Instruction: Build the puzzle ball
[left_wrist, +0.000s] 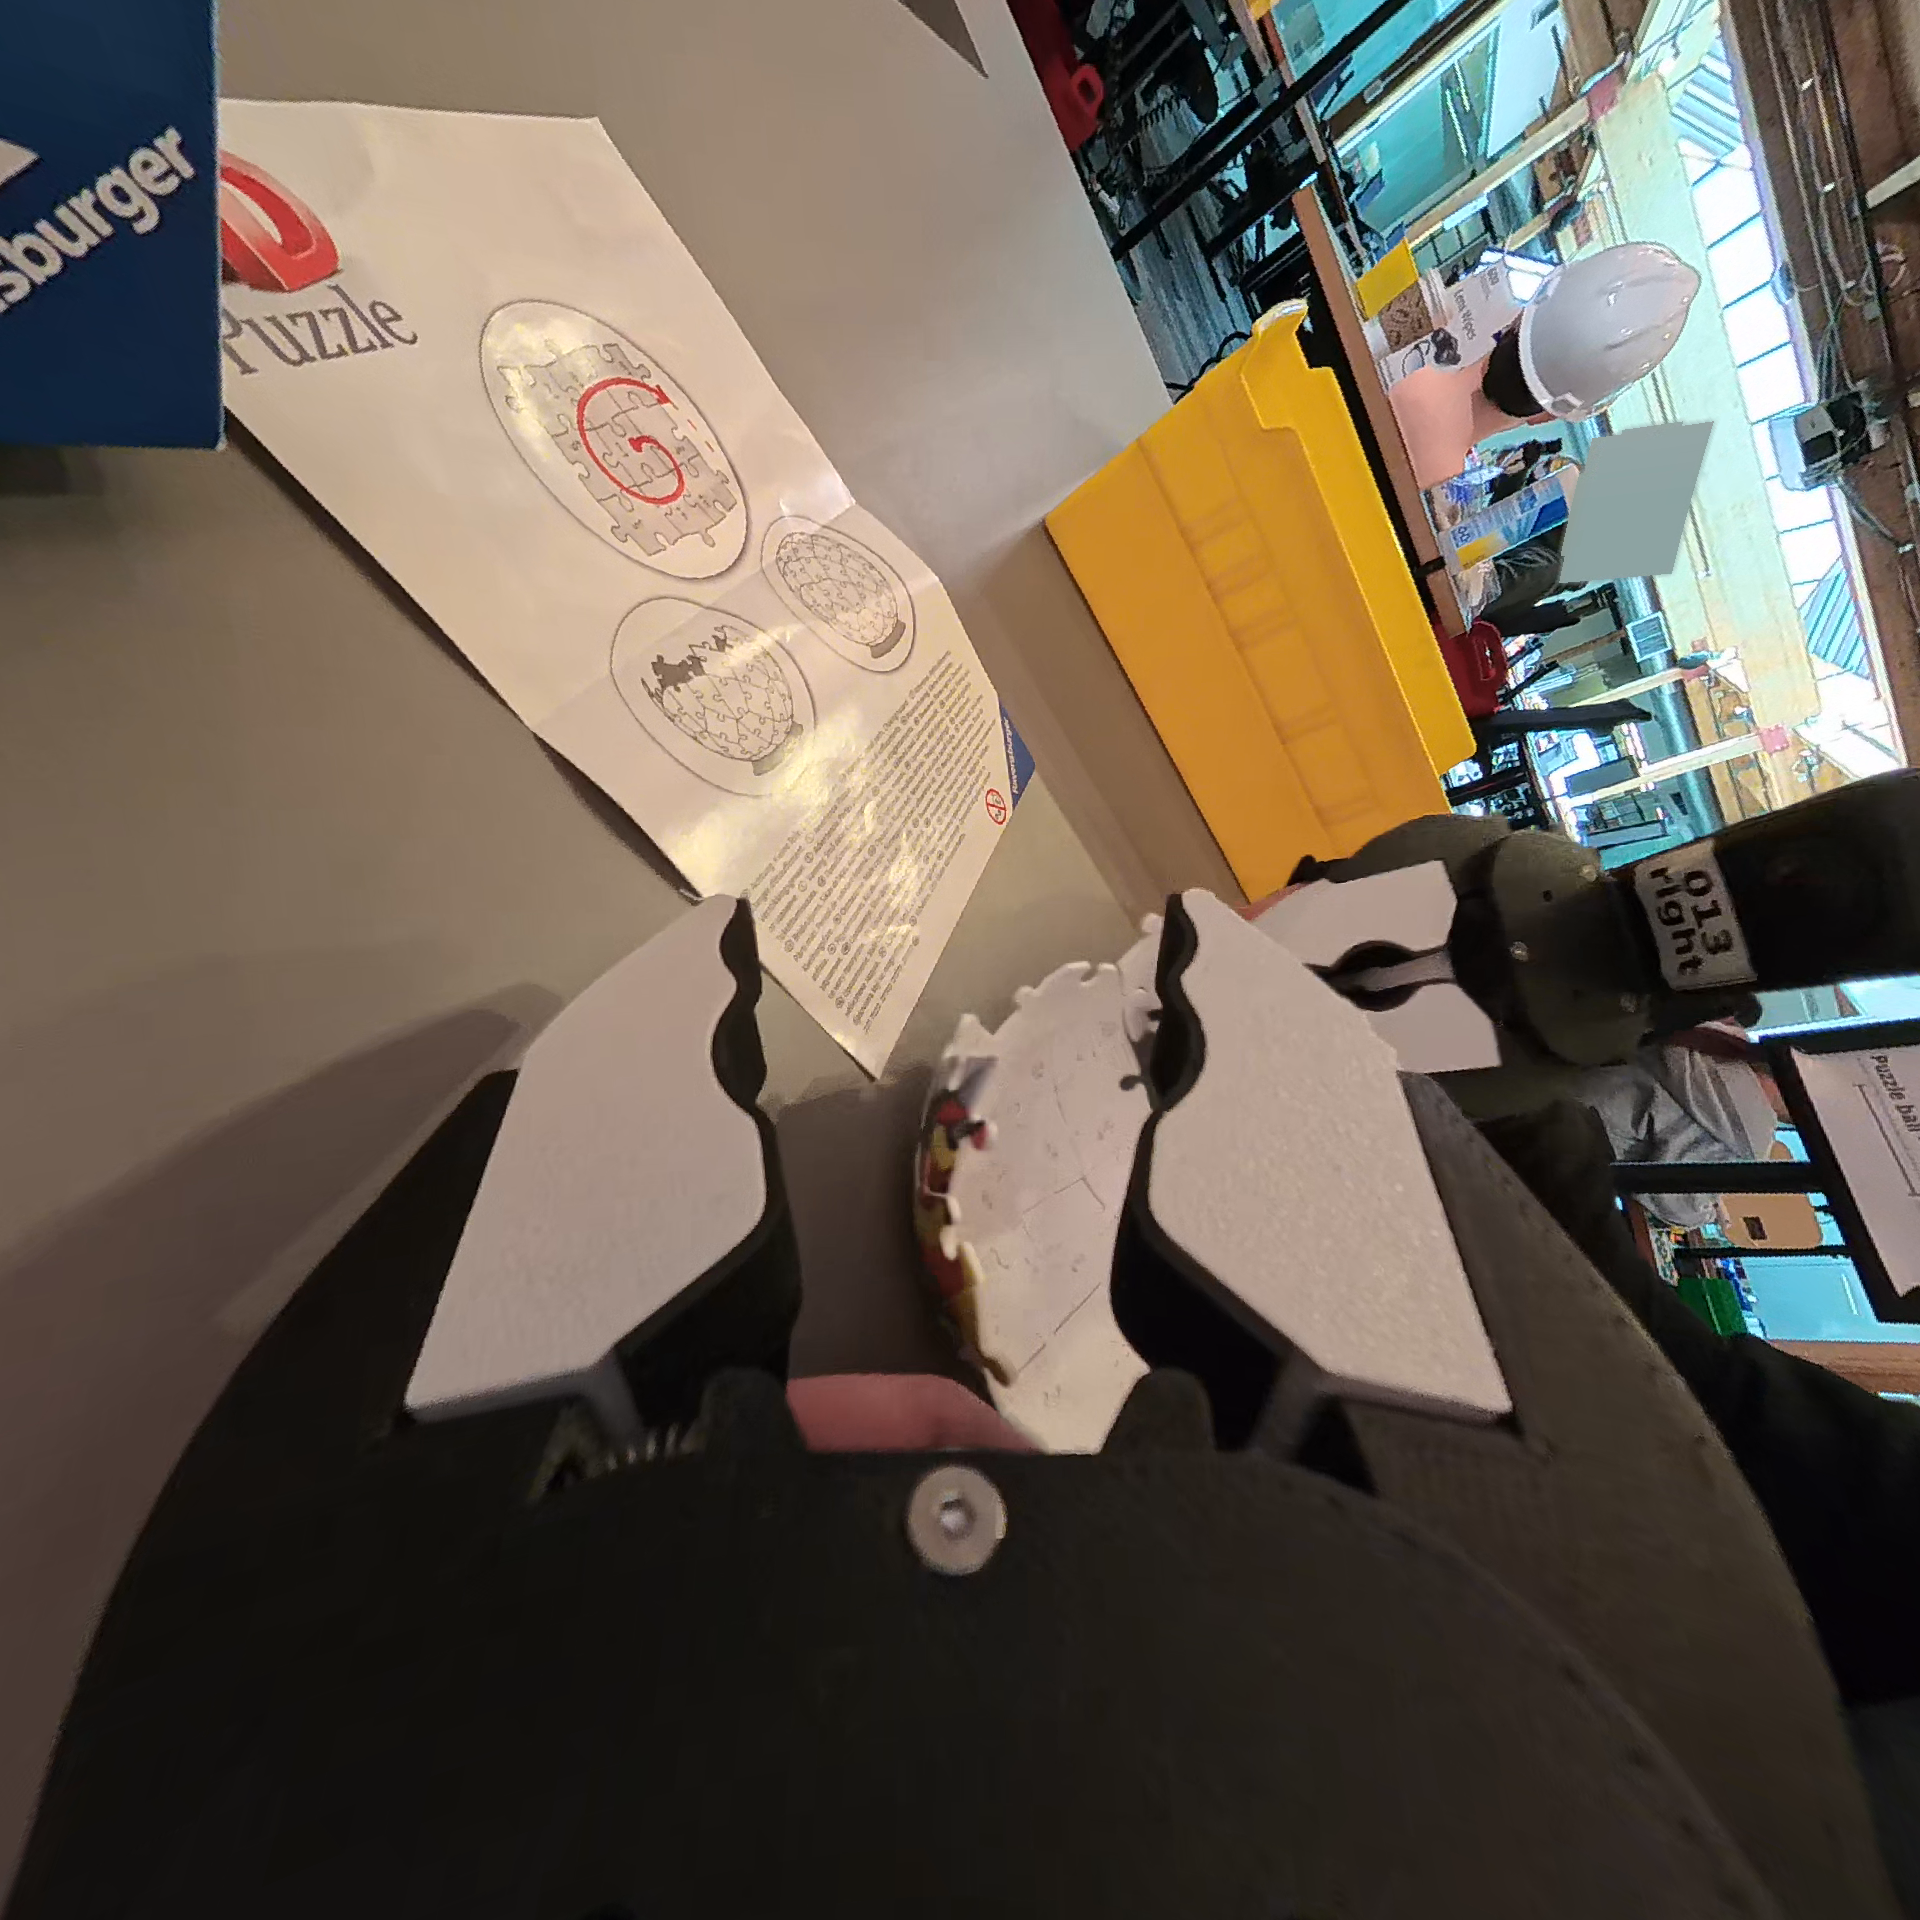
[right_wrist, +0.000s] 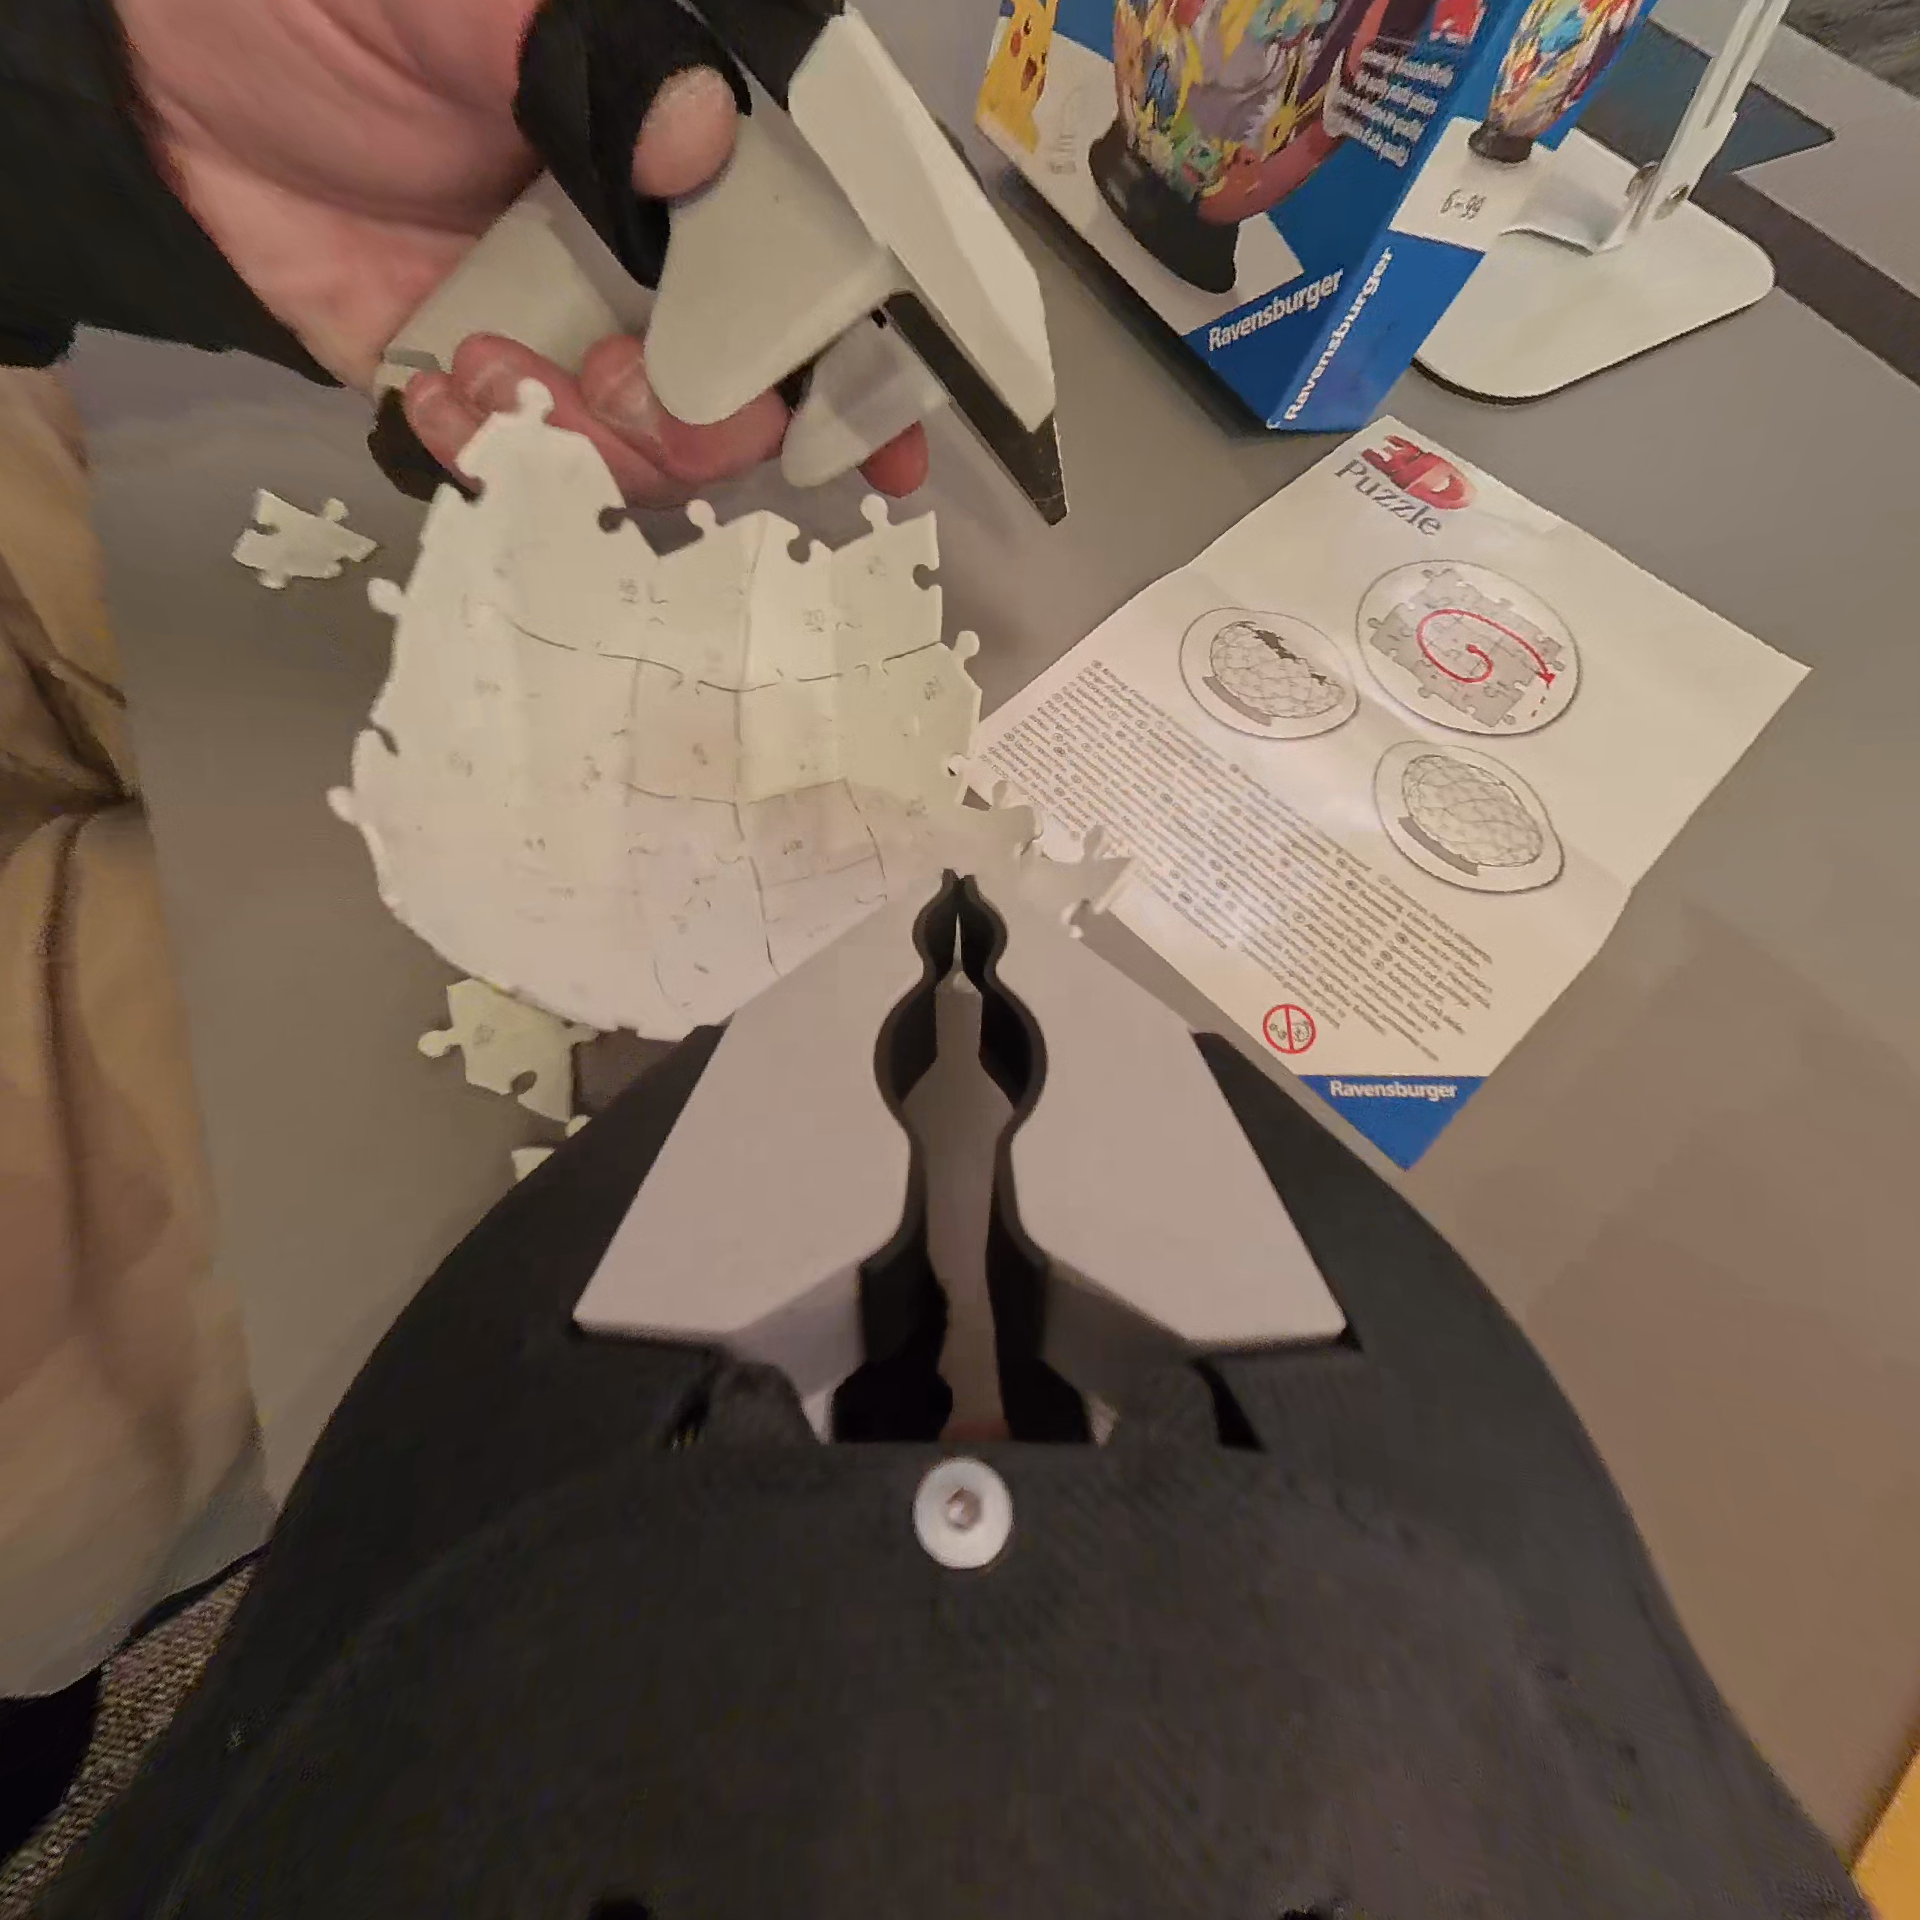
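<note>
A half-built white puzzle shell (right_wrist: 644, 769), inner side towards me, hangs above the grey table. In the left wrist view it (left_wrist: 1049, 1195) lies between the jaws of my open left gripper (left_wrist: 956, 925), leaning on the right finger, its coloured outer face turned left. The bare fingertips of the hand holding that gripper touch the shell's top edge. My right gripper (right_wrist: 958, 894) is shut on a white puzzle piece (right_wrist: 1049, 862) at the shell's lower right rim. It also shows in the left wrist view (left_wrist: 1351, 961).
Loose white pieces (right_wrist: 301, 540) (right_wrist: 509, 1039) lie on the table to the left. The instruction leaflet (right_wrist: 1403, 779) lies to the right, the blue puzzle box (right_wrist: 1299, 208) and a white stand (right_wrist: 1600, 260) behind it. A yellow bin (left_wrist: 1268, 603) stands at the table edge. The tips of one gripper are about 9 cm away from the tips of the other.
</note>
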